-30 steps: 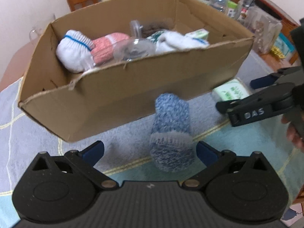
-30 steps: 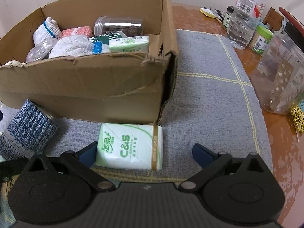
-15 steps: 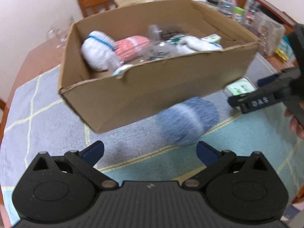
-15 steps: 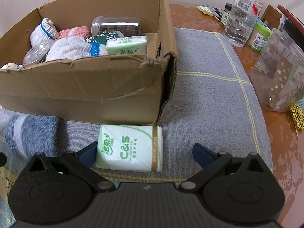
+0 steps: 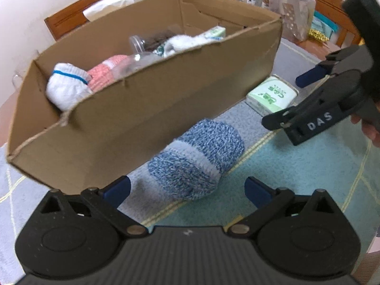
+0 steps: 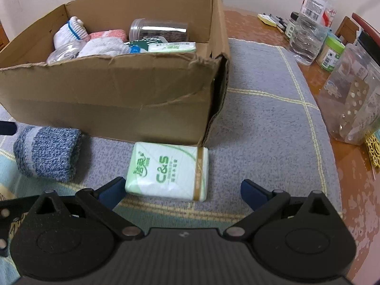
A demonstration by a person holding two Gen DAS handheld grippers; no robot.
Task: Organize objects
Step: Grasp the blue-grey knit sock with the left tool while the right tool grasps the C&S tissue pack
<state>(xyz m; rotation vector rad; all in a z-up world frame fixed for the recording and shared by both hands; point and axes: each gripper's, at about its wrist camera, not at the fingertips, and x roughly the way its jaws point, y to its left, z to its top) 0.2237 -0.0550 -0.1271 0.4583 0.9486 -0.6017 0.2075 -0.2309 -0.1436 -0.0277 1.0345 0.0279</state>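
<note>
A rolled blue knit sock [image 5: 197, 159] lies on the mat against the front wall of the cardboard box [image 5: 147, 109]. My left gripper [image 5: 187, 187] is open, its blue fingertips on either side of the sock's near end. A green-and-white tissue pack [image 6: 168, 171] lies by the box's front right corner [image 6: 213, 99]. My right gripper [image 6: 182, 190] stands open just short of the pack, whose near left edge touches or nearly touches the left fingertip. The box holds white and pink socks, clear jars and another tissue pack.
A grey-blue mat with yellow lines [image 6: 261, 123] covers the wooden table. Bottles and jars [image 6: 308, 35] and a clear plastic container [image 6: 353, 99] crowd the right side. A wooden chair [image 5: 71, 19] stands behind the box. The sock [image 6: 47, 152] also shows left in the right wrist view.
The blue sock has rolled and turned on the mat, from standing end-on to lying sideways. My left gripper swung and came close over it. My right gripper edged nearer the tissue pack.
</note>
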